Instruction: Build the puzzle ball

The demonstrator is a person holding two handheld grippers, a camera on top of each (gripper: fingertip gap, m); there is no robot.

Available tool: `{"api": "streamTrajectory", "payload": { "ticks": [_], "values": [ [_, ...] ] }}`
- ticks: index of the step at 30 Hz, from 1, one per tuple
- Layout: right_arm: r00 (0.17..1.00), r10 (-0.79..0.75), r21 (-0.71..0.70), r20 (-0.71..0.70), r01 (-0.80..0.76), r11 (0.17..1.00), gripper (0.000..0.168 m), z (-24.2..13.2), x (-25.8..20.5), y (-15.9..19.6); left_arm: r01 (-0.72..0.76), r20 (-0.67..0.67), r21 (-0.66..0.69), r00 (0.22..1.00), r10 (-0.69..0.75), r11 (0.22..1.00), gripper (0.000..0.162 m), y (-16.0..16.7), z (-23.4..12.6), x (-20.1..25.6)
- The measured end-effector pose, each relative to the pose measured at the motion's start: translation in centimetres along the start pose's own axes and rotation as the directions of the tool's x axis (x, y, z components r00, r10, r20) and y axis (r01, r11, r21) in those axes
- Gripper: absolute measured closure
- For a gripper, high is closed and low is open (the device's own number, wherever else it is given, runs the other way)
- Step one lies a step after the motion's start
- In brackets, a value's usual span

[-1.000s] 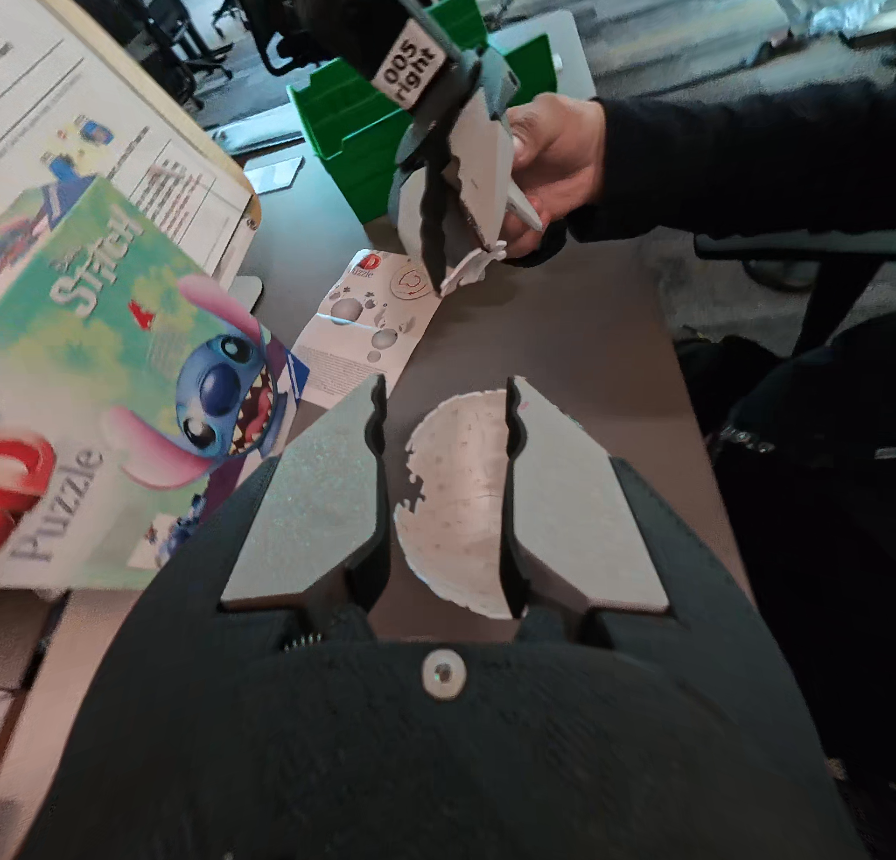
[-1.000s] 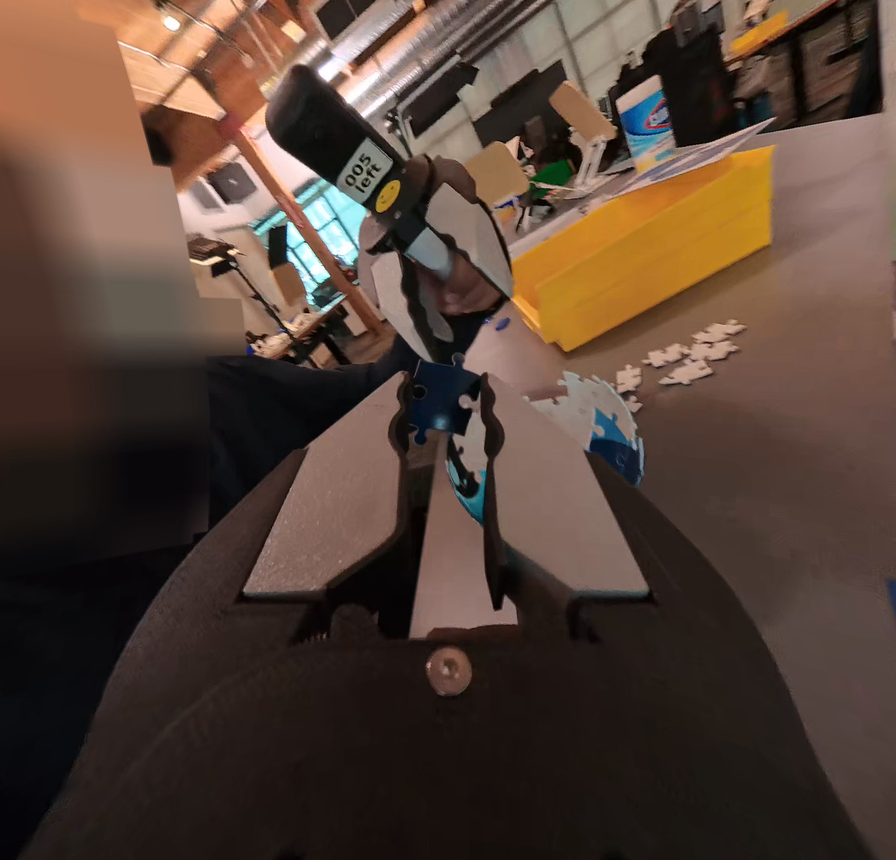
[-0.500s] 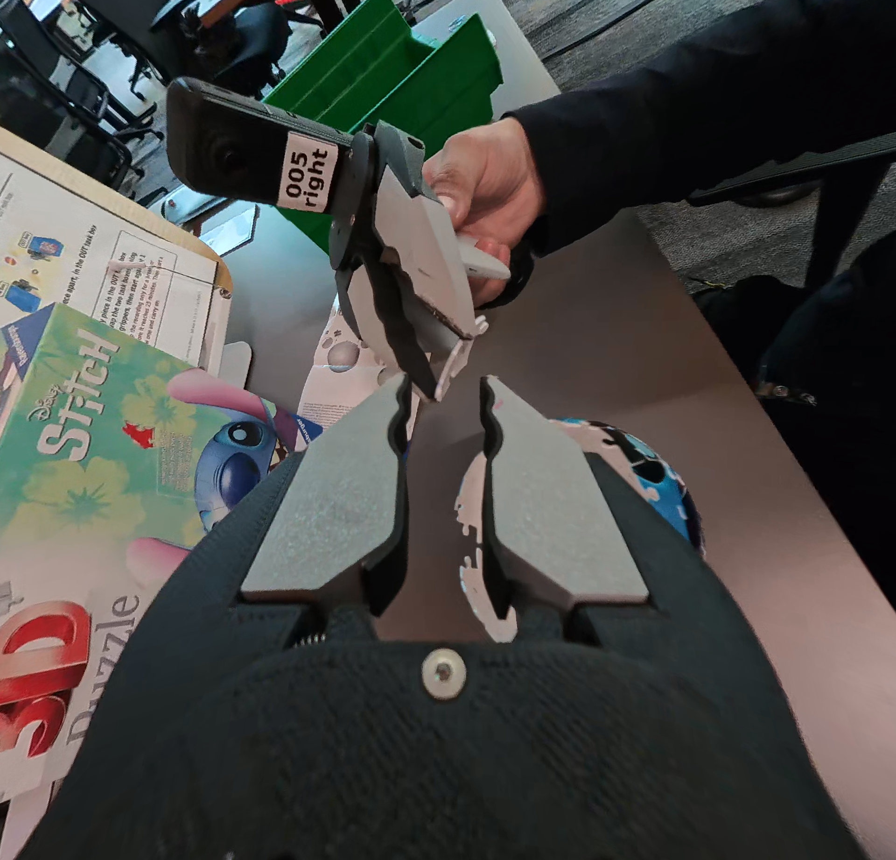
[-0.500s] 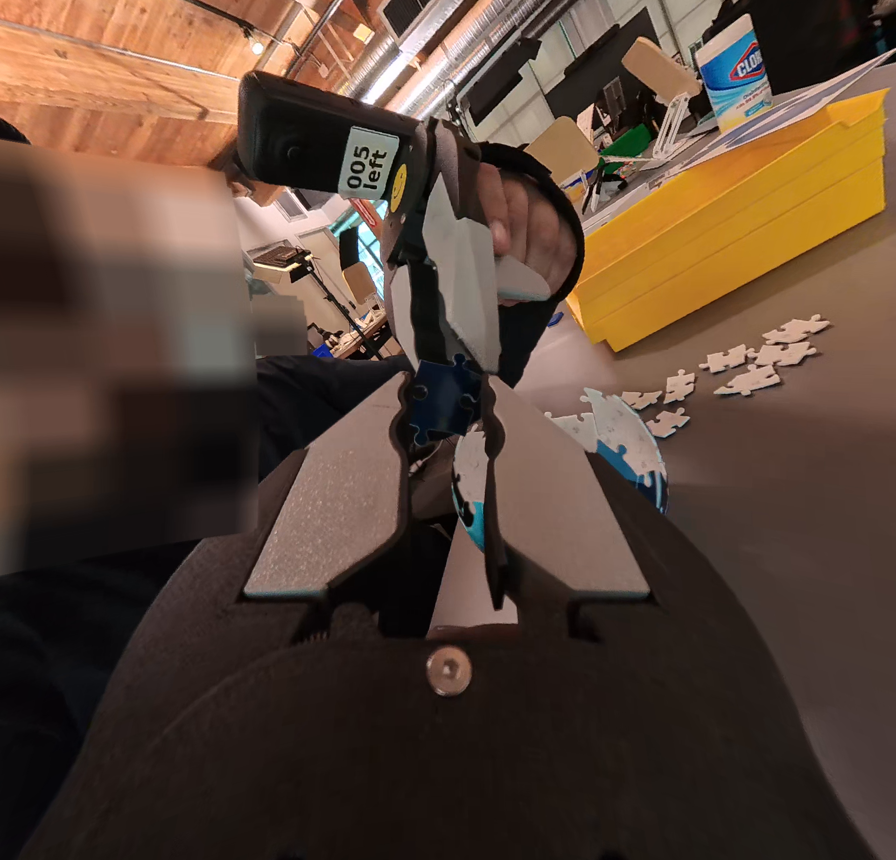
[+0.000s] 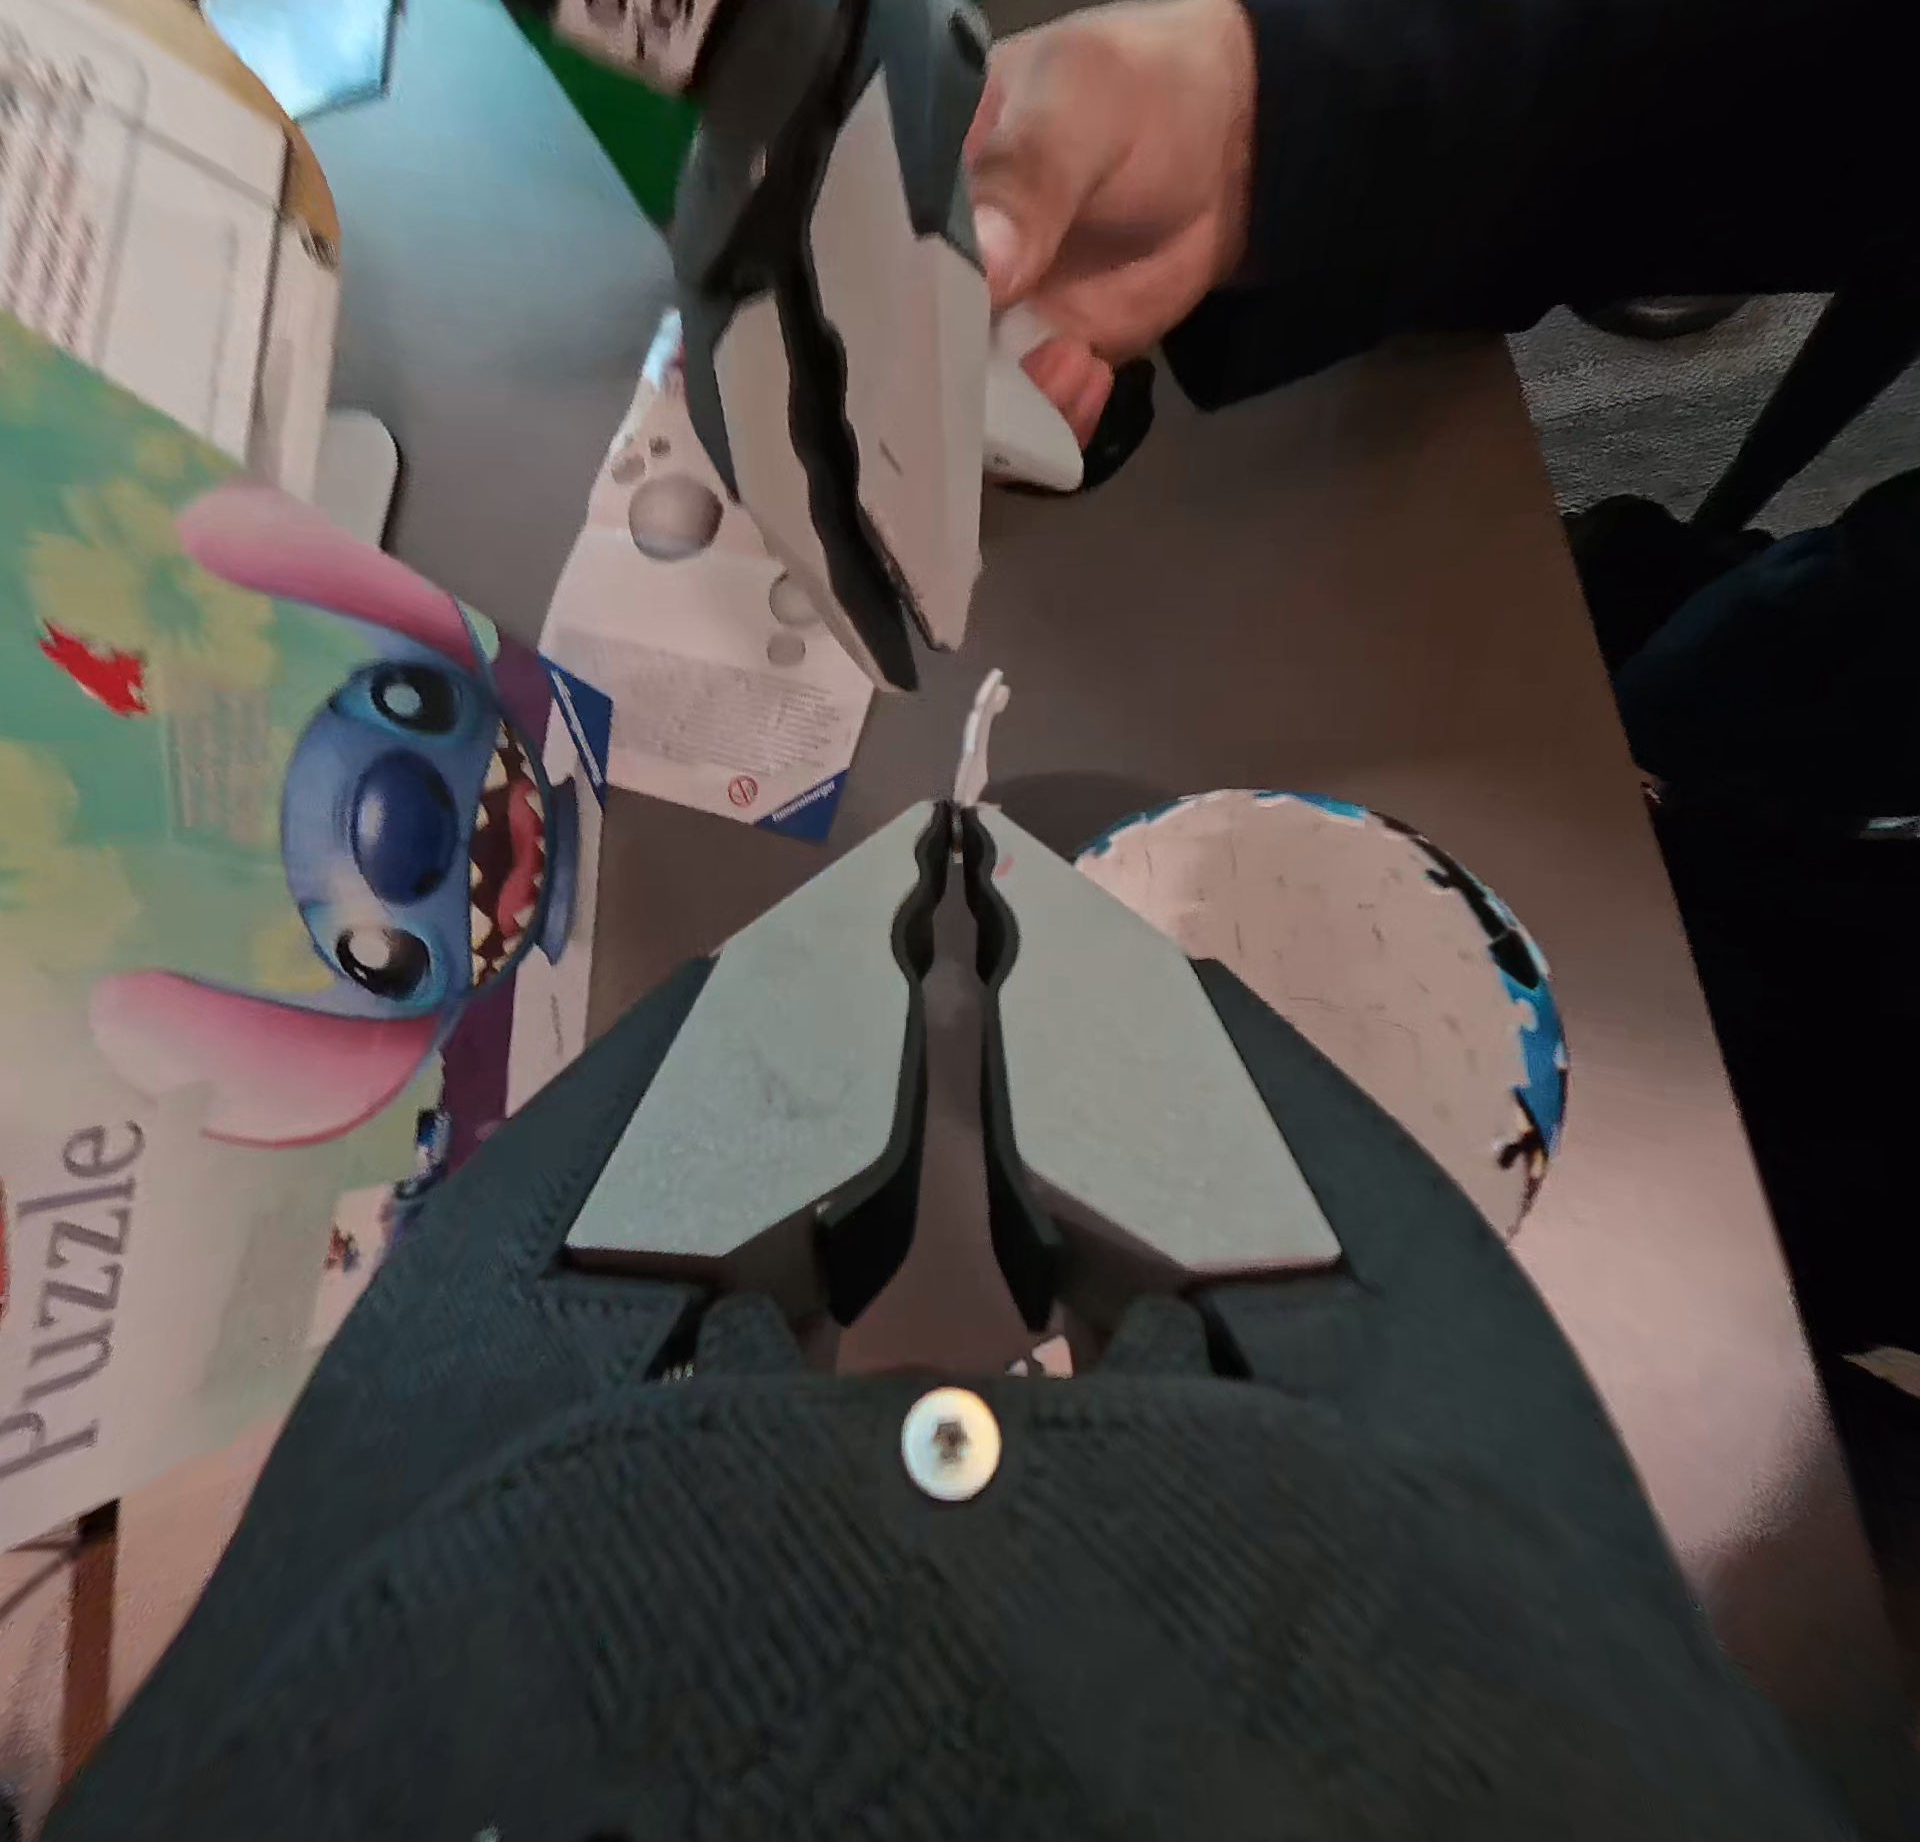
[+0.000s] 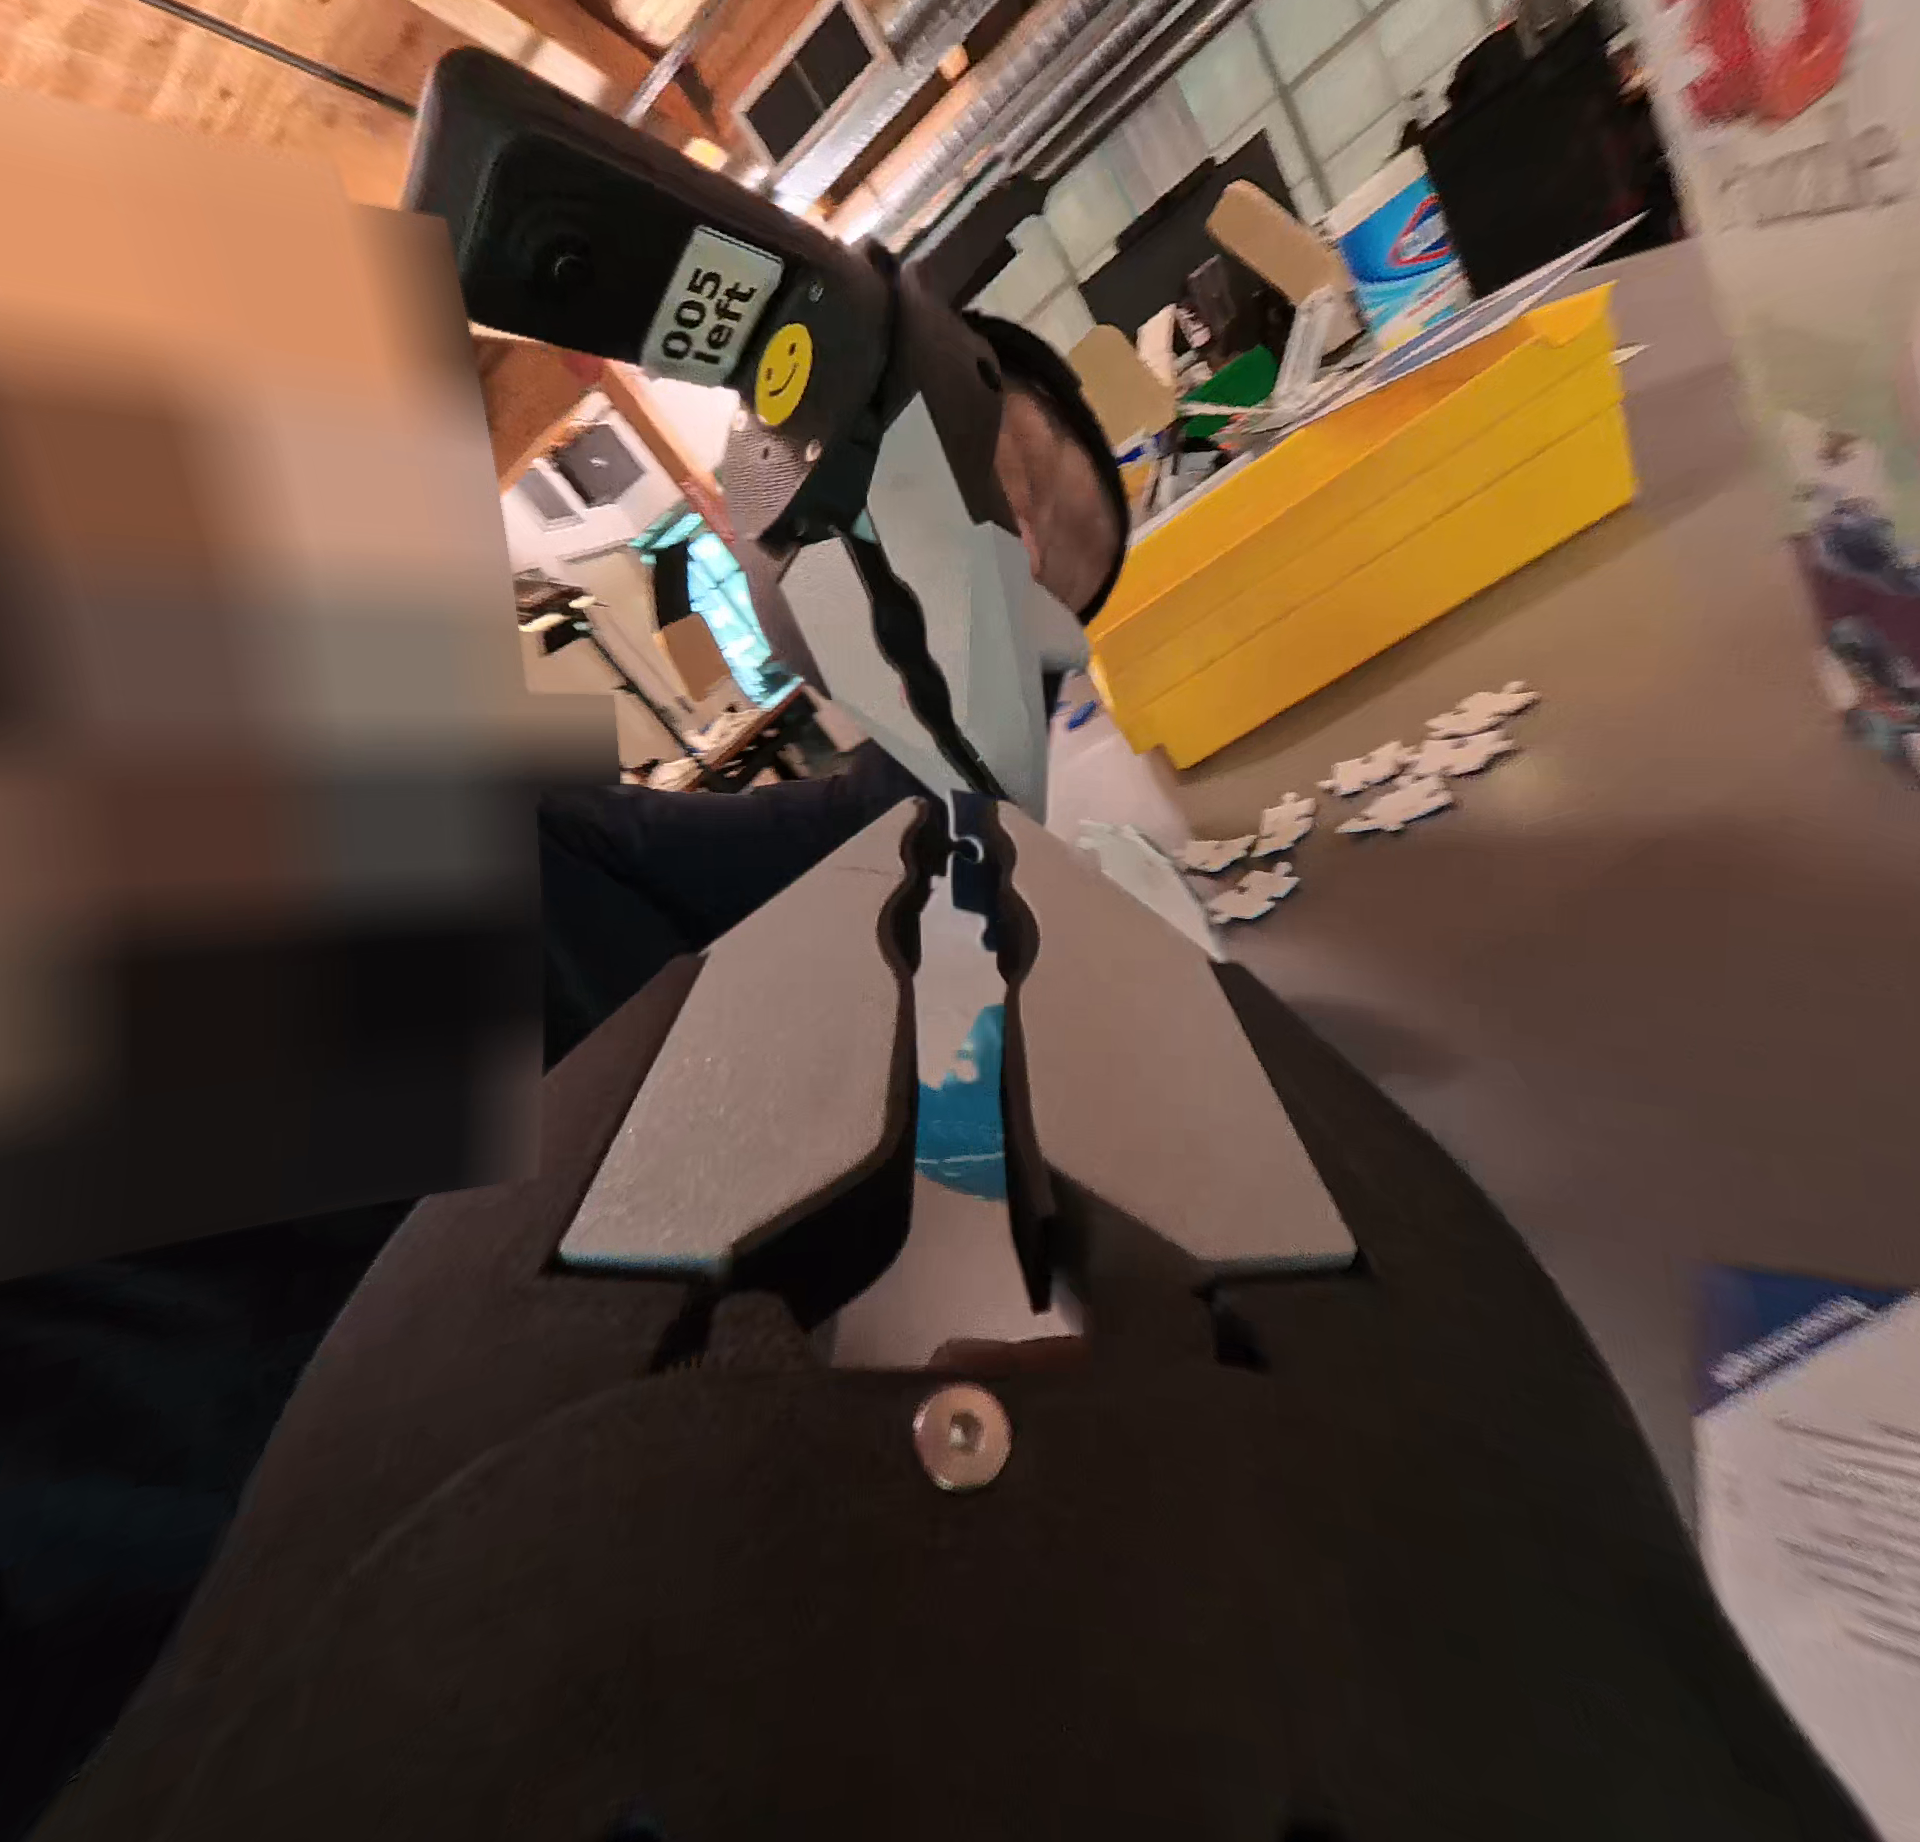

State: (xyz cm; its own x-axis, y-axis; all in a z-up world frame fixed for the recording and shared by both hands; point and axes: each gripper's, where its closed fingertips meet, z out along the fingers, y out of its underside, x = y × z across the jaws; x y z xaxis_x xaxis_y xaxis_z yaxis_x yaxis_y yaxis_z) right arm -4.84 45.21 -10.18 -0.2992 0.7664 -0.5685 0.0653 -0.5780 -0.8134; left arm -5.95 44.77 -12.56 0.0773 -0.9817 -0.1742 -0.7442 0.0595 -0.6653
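Note:
My left gripper (image 5: pixel 951 816) is shut on a small puzzle piece (image 5: pixel 980 743), which stands edge-on out of its tips. My right gripper (image 6: pixel 958 821) faces it tip to tip, its jaws nearly together. In the left wrist view the right gripper (image 5: pixel 914 665) hangs just above the piece, with a small gap to it. In the right wrist view the piece (image 6: pixel 968 842) shows dark blue at the tips of the left gripper (image 6: pixel 987 784). The half-built ball shell (image 5: pixel 1320 971), white inside and blue outside, lies on the table to the right.
The puzzle box (image 5: pixel 208 857) and a leaflet (image 5: pixel 717 691) lie left of the grippers. Loose white pieces (image 6: pixel 1392 774) lie before a yellow bin (image 6: pixel 1382 545). A green bin (image 5: pixel 613 109) stands at the back. The table edge (image 5: pixel 1621 753) runs on the right.
My left gripper has closed on the piece that the right gripper held. The right gripper's jaws have narrowed and stand just off the piece. Both grippers have tilted down towards the table.

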Motion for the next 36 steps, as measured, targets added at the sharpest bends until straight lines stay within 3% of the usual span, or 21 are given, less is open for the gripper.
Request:
{"api": "streamTrajectory", "payload": {
  "ticks": [1, 4, 7, 11, 17, 21, 28, 36],
  "values": [
    [0.998, -0.042, -0.006, -0.041, 0.041, 0.999, 0.164, -0.1, 0.3, -0.3, 0.031, -0.007, -0.014, 0.999, -0.031, 0.999, 0.162, 0.2, 0.1, -0.1],
    [0.972, -0.192, -0.119, -0.137, 0.176, 0.977, 0.160, 0.5, 0.6, 0.1, 0.093, -0.018, -0.033, 0.995, -0.094, 0.995, 0.162, 0.5, 0.5, -0.6],
    [0.923, -0.318, -0.229, -0.216, 0.269, 0.935, 0.145, 1.3, 1.4, 0.3, 0.160, 0.026, -0.013, 0.987, -0.159, 0.987, 0.162, 0.8, 0.0, -2.1],
    [0.886, -0.352, -0.146, -0.301, 0.322, 0.935, 0.148, 0.9, 2.5, -2.7, 0.239, 0.070, 0.146, 0.965, -0.251, 0.960, 0.162, -0.3, -2.4, -4.4],
    [0.879, -0.366, -0.107, -0.304, 0.350, 0.931, 0.163, 1.9, 2.7, -5.5, 0.321, 0.051, 0.316, 0.934, -0.354, 0.893, 0.162, -1.5, -4.7, -6.2],
    [0.872, -0.392, -0.124, -0.292, 0.372, 0.920, 0.168, 2.5, 2.7, -6.0, 0.345, 0.041, 0.308, 0.926, -0.375, 0.887, 0.162, -0.8, -4.8, -5.7],
    [0.872, -0.387, -0.158, -0.301, 0.354, 0.922, 0.168, 3.2, 4.0, -3.7, 0.395, 0.038, 0.211, 0.911, -0.412, 0.894, 0.160, 1.8, -3.0, -4.6],
    [0.802, -0.504, -0.333, -0.322, 0.402, 0.853, 0.168, 2.7, 3.1, -1.9, 0.415, 0.070, 0.102, 0.904, -0.423, 0.904, 0.144, 4.1, -3.1, -3.8]
  ]
}}
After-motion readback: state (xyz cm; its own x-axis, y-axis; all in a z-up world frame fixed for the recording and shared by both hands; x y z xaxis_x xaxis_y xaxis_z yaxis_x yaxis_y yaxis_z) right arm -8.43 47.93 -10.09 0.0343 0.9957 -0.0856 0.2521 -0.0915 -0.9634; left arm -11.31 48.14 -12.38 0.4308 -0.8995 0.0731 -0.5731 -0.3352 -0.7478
